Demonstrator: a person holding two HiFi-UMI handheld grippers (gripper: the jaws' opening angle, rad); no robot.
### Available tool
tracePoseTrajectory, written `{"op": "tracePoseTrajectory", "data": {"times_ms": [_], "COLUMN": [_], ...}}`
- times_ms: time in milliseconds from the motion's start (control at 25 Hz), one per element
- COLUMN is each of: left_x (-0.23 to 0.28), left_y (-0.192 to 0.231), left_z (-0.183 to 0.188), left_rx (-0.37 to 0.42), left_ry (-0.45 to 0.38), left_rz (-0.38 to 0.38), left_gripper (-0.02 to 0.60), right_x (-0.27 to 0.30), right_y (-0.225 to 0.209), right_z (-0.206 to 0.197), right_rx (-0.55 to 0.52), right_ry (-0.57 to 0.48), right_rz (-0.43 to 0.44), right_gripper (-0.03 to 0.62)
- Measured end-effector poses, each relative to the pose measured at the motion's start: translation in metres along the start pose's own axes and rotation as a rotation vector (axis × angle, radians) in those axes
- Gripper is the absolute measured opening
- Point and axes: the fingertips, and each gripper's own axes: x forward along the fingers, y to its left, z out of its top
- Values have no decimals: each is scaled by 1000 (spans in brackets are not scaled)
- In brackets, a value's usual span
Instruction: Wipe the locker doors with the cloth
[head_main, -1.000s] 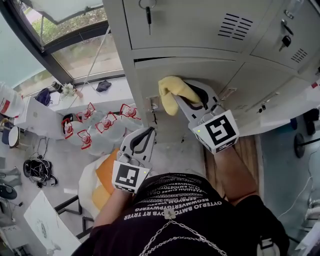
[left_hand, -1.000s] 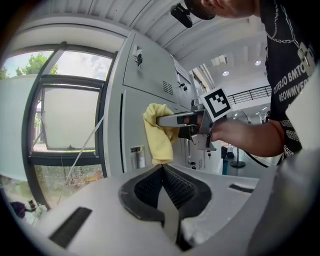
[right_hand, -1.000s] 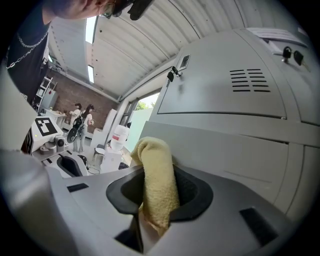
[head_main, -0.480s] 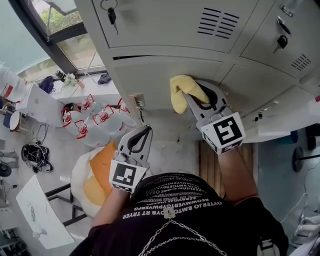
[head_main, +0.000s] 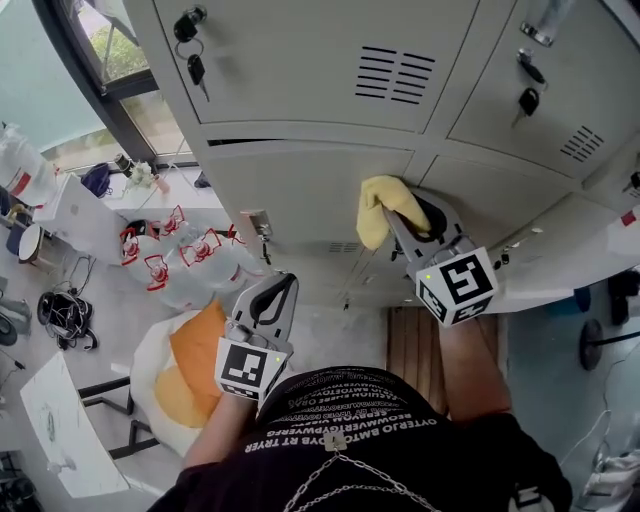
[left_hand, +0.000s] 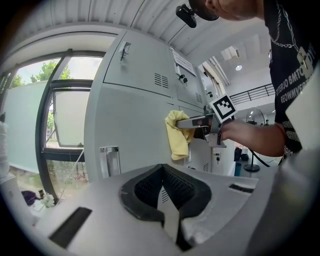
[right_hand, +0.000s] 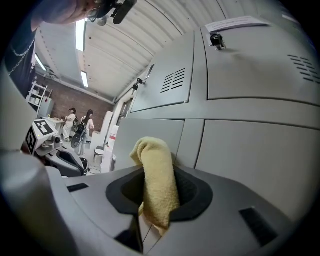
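you had the right tool (head_main: 405, 212) clenched on the yellow cloth (head_main: 378, 205). its folded end stood out past the jaws and lay against the lower locker door (head_main: 300, 180), near the seam with the neighbouring door on the right. the left tool (head_main: 272, 300) hung low by your waist with its jaws together on nothing, well apart from the lockers.

to do this wipe well, you probably needed to keep the folded pad pressed flat on the panel so that cloth, not the jaw tips, met the metal. the grip had to stay firm enough that the cloth could not slide out. overlapping strokes would have covered the panel, with care near the latch (head_main: 262, 225) and the keys (head_main: 193, 62) hanging from the upper door (head_main: 290, 60).

compared with a second before, the cloth had travelled rightward across the lower door, from just beside the latch to well clear of it. the left tool had stayed low and closed.
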Motion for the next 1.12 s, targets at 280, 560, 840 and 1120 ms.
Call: {"op": "tracePoseTrajectory", "data": {"times_ms": [280,560,840,1120], "left_x": [-13,-43,-64,-71], "left_y": [15,40,68,89], "left_z": [2,-4,-5,-11], "left_rx": [-2,14,36,49], "left_ry": [0,29,33,45], "left_rz": [46,78,72,25], "left_gripper": [5,5,5,5], "right_x": [-14,18,59,94], "right_y": [11,71,120,140], "right_z": [9,-12,-15,-24], "right_rx": [12,54,41,42], "right_ry": [-89,-53,-28,0], "right_rz": [-12,80,122,90], "right_gripper": [98,98,98,98]}}
